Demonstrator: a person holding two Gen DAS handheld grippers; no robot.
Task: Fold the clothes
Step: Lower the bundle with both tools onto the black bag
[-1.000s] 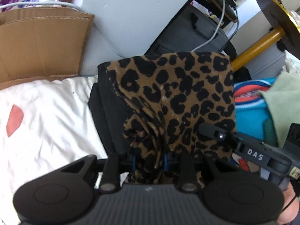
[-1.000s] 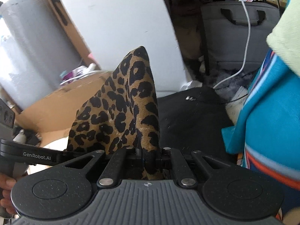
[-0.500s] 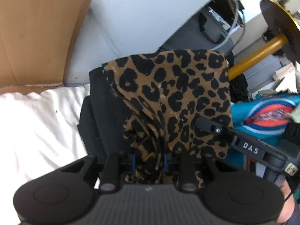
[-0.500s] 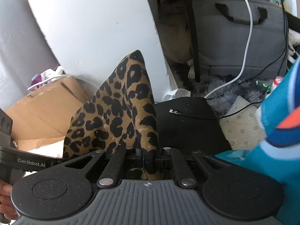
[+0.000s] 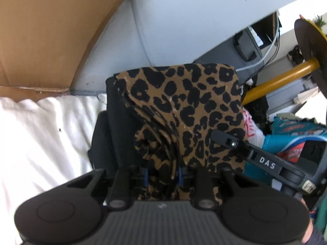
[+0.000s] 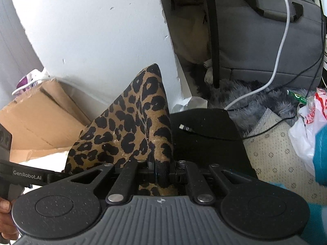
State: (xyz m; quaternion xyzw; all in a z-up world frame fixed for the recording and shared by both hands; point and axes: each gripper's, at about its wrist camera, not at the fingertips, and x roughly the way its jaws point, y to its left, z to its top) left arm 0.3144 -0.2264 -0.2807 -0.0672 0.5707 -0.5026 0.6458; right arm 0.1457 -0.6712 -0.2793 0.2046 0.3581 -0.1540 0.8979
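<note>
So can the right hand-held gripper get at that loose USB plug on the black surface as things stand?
Probably not yet. The right hand-held gripper is shut on the leopard-print garment; the USB plug lies uncovered just beyond, but those jaws are occupied.

Ahead of me at twelve o'clock stands a pale grey-white wall panel [image 5: 184, 20], lit by soft daylight. At ten o'clock leans a flat brown cardboard sheet [image 5: 47, 32], and below it at nine lies a rumpled white bed sheet [image 5: 40, 138]. Toward two o'clock I see a yellow metal pole [image 5: 280, 77]. From my other side, a grey fabric laptop bag [image 6: 265, 36] sits at one o'clock, a white cable [image 6: 284, 47] trailing over it onto a shaggy grey rug [image 6: 245, 96].
</note>
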